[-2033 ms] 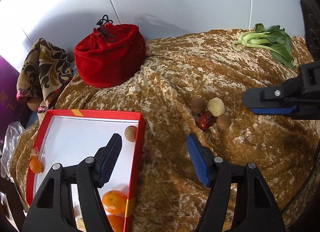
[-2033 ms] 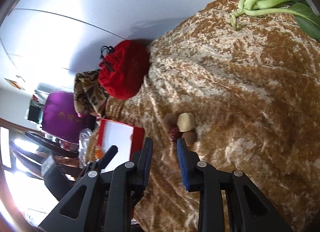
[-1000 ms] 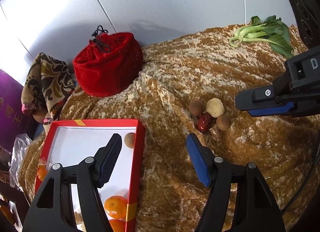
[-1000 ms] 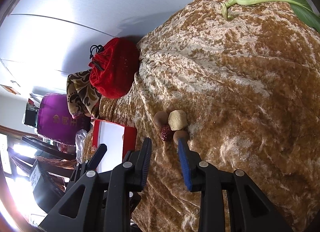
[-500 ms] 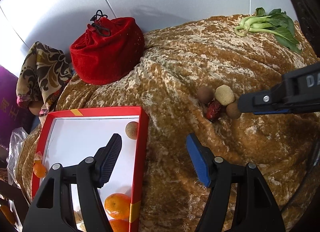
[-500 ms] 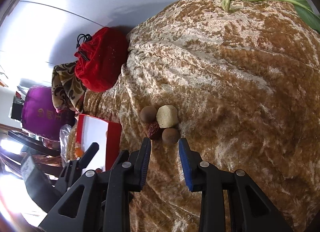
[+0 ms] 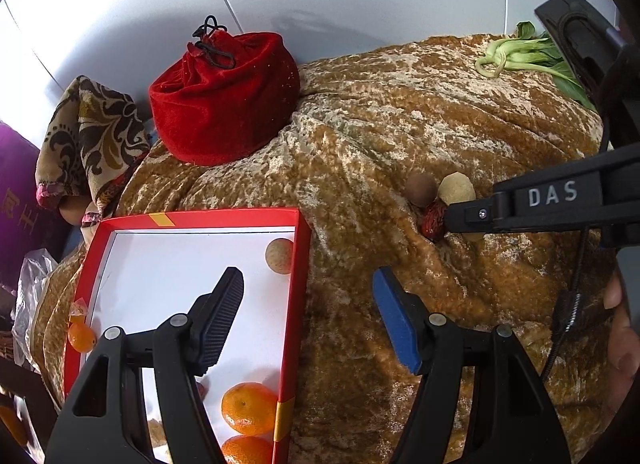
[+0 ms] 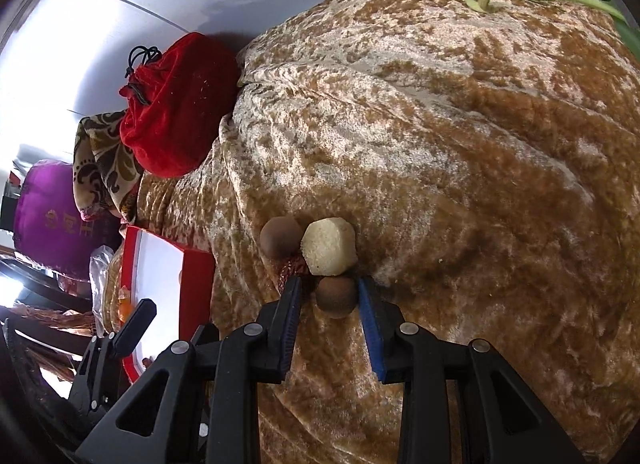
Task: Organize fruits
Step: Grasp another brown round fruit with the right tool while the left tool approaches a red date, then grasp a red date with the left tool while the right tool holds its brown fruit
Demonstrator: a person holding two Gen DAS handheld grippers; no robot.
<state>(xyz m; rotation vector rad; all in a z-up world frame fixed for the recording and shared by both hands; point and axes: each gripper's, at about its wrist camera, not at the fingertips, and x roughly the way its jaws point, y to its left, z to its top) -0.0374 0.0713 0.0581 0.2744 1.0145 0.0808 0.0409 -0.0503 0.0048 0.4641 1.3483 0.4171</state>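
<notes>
On the golden velvet cloth (image 8: 460,144) lies a small cluster: a brown round fruit (image 8: 280,242), a pale fruit (image 8: 330,248), a red date (image 8: 294,268) and a second brown fruit (image 8: 336,296). My right gripper (image 8: 329,292) stands narrowly open around that second brown fruit; the left pad is clear of it and the right pad is close beside it. My left gripper (image 7: 306,276) hangs open and holds nothing, above the right rim of the red box (image 7: 200,218). The box holds oranges (image 7: 248,408) and a tan round fruit (image 7: 280,256).
A red velvet drawstring pouch (image 7: 224,96) sits at the back left, a patterned cloth (image 7: 96,136) beside it. A bunch of green leafy vegetable (image 7: 520,54) lies at the far right. A purple bag (image 8: 48,220) stands off the table's left. A hand (image 7: 620,336) shows at the right edge.
My right gripper has come down and forward to the fruit cluster and now straddles the nearest brown fruit, at an unchanged jaw width. The left gripper has hardly moved.
</notes>
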